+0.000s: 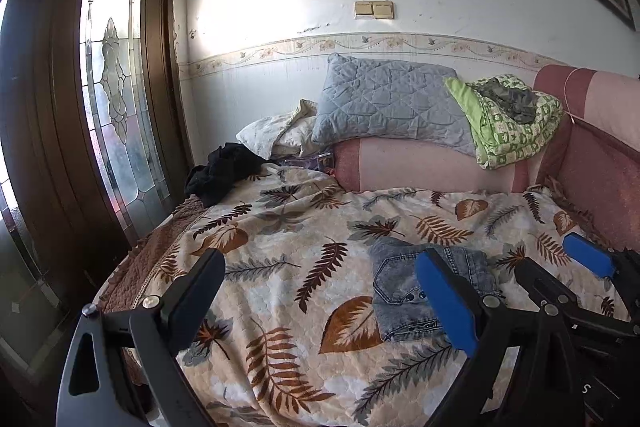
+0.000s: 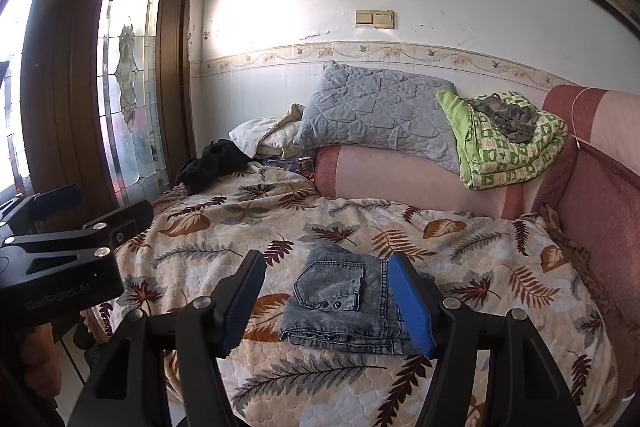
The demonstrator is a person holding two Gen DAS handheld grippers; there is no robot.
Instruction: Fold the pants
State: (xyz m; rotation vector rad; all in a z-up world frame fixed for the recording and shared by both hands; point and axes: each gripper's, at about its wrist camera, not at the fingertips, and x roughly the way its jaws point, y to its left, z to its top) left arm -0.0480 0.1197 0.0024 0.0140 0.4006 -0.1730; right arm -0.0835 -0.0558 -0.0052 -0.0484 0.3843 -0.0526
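Jeans (image 2: 346,301) lie already folded into a compact denim packet on the leaf-print quilt (image 2: 480,367), straight ahead of your right gripper (image 2: 332,301) at twelve o'clock, framed between its two fingers but below them and not touched. That gripper stands wide open and holds nothing. From your left gripper (image 1: 320,303), also spread wide and empty, the packet sits at about one o'clock, half hidden behind its blue pad, so your right hand is the nearer and better lined up. The packet's long axis seems to run roughly nine to three, with the pocket and rivets facing up. I judge the folding essentially done; at most a tidy or a final press remains. The quilt is soft and rumpled, so it could drag. Pillows (image 2: 372,111) and a green blanket (image 2: 504,143) sit at the far end, a glazed door (image 2: 132,67) at ten o'clock.
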